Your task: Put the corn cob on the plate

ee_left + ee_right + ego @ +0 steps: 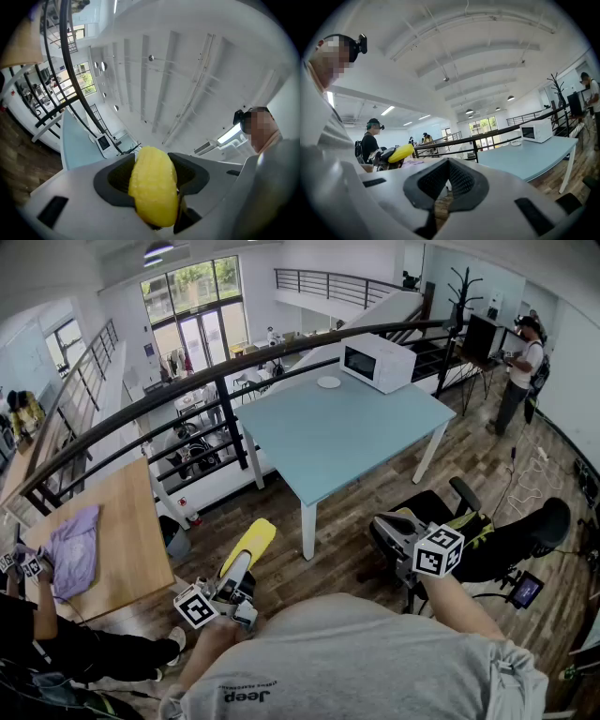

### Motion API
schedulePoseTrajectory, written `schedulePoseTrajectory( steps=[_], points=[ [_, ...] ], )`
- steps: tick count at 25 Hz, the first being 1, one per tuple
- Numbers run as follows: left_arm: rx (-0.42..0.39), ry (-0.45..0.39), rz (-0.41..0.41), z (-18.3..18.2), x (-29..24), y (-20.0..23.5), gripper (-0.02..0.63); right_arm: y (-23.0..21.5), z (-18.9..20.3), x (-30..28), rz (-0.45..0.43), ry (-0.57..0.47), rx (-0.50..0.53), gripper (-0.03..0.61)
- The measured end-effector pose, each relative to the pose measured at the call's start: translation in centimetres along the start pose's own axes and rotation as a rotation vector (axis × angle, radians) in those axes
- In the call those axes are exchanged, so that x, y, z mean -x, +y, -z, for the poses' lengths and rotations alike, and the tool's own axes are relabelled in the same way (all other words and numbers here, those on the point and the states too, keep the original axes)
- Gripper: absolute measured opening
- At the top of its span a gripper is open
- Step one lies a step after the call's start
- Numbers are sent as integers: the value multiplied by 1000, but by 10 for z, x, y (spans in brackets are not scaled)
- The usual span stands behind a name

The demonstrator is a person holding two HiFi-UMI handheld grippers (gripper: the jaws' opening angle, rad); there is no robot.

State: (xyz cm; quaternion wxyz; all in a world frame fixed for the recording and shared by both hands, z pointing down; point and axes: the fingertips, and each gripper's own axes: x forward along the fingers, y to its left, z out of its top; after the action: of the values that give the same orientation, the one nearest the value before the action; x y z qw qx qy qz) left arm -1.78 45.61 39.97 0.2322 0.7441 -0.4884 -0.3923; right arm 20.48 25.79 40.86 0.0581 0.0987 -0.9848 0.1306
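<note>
**Inventory, nearest item first (bearings taken from our own position at the lower edge of the head view)**

1. Left gripper (pixel 236 570) – at our eleven o'clock. Its jaws are clamped on the corn cob (pixel 249 542), one pad pressed to each flank. The yellow cob sticks out past the tips and slants up toward one o'clock, held in the air over the plank floor.
2. Right gripper (pixel 389 526) – at our one o'clock. We see its pads meeting at the tips with nothing between them (only floor shows through the slit behind).
3. Black office chair (pixel 497 540) – at two o'clock, just beyond the right gripper.
4. Wooden table (pixel 127 531) – at ten o'clock, with a purple cloth (pixel 75 554) lying on it.
5. Blue table (pixel 347 432) – at twelve o'clock, well apart from both grippers.
6. Plate (pixel 329 382) – white, at the blue table's far edge, well apart from the cob.
7. Microwave (pixel 378 362) – white, just beside the plate at its two o'clock.
8. Dark railing (pixel 220 381) – curving behind both tables.
9. Person (pixel 520 371) – standing, farthest out at two o'clock.
</note>
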Motion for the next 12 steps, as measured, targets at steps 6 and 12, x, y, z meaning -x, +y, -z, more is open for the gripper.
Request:
schedulePoseTrajectory(
  steps=[6, 12],
  points=[
    [-2, 17, 0, -2, -1, 2, 233, 0, 4, -3, -4, -1, -12, 15],
    [-7, 26, -3, 3, -12, 2, 233, -8, 3, 2, -6, -5, -31, 15]
  ],
)
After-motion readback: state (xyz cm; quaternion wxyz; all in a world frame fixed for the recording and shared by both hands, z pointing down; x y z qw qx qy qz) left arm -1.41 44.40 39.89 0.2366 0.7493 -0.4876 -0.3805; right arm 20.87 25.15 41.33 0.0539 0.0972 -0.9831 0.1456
